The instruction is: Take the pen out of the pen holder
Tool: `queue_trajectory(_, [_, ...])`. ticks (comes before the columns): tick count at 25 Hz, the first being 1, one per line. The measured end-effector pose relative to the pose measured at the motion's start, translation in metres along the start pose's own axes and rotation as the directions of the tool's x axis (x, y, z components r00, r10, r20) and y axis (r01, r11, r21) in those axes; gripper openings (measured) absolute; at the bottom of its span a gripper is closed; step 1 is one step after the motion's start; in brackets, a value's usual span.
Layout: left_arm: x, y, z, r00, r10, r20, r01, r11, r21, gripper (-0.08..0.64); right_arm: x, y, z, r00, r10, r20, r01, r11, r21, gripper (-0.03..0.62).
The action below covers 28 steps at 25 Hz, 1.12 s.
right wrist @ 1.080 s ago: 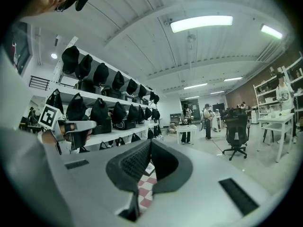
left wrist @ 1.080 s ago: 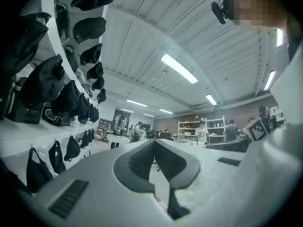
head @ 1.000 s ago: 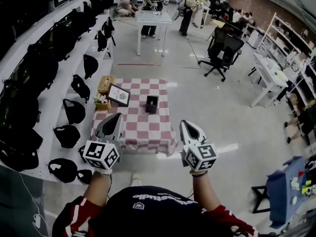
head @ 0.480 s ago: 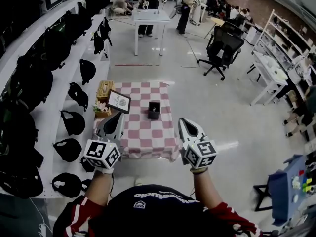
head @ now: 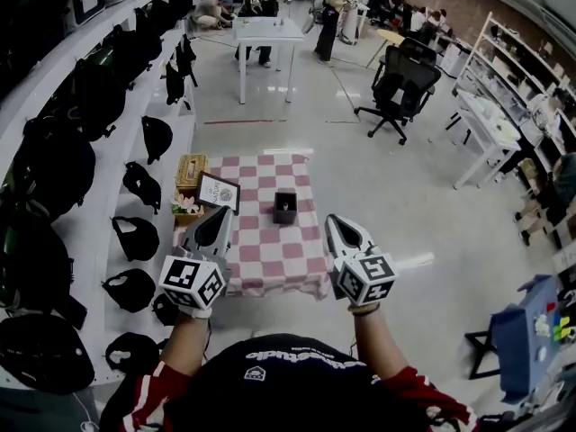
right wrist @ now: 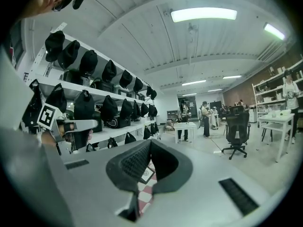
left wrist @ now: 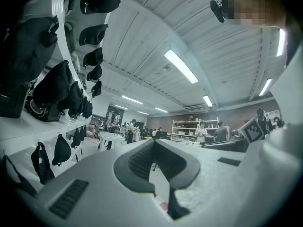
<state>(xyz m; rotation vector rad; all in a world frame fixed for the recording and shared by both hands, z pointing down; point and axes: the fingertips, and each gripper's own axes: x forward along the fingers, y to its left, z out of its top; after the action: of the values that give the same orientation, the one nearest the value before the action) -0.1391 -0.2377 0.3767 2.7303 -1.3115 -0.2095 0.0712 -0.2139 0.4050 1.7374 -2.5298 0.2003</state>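
Note:
A small black pen holder stands upright near the middle of a low table with a red-and-white checked cloth. Something pale shows inside it; the pen itself is too small to make out. Both grippers are held level in front of the person, short of the table's near edge. My left gripper is shut and empty over the table's near left corner, its tips meeting in the left gripper view. My right gripper is shut and empty beside the near right corner, and its own view shows the checked cloth below.
A framed picture, a wooden tissue box and a small flower pot sit on the table's left side. White shelves of black bags line the left wall. An office chair, a white table and people stand farther back.
The person has stepped toward the checked table, which now lies nearer and lower in the head view. Both grippers moved forward with them and stayed shut.

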Motion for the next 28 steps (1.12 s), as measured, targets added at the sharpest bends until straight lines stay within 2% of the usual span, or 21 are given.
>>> queue_trajectory(14, [0.008, 0.019, -0.008, 1.000, -0.006, 0.007, 0.006, 1.000, -0.027, 0.006, 0.021, 0.007, 0.006, 1.000, -0.003, 0.016, 0.004, 1.000, -0.018, 0.003])
queue_trajectory(25, [0.021, 0.021, -0.004, 1.000, 0.006, 0.010, -0.006, 1.000, -0.009, 0.006, 0.033, -0.001, 0.012, 0.999, 0.024, 0.047, -0.022, 0.999, -0.040, 0.003])
queue_trajectory(28, [0.020, 0.019, -0.006, 1.000, 0.002, 0.004, -0.002, 1.000, -0.008, 0.006, 0.035, 0.002, 0.012, 0.998, 0.037, 0.050, -0.035, 0.998, -0.042, 0.038])
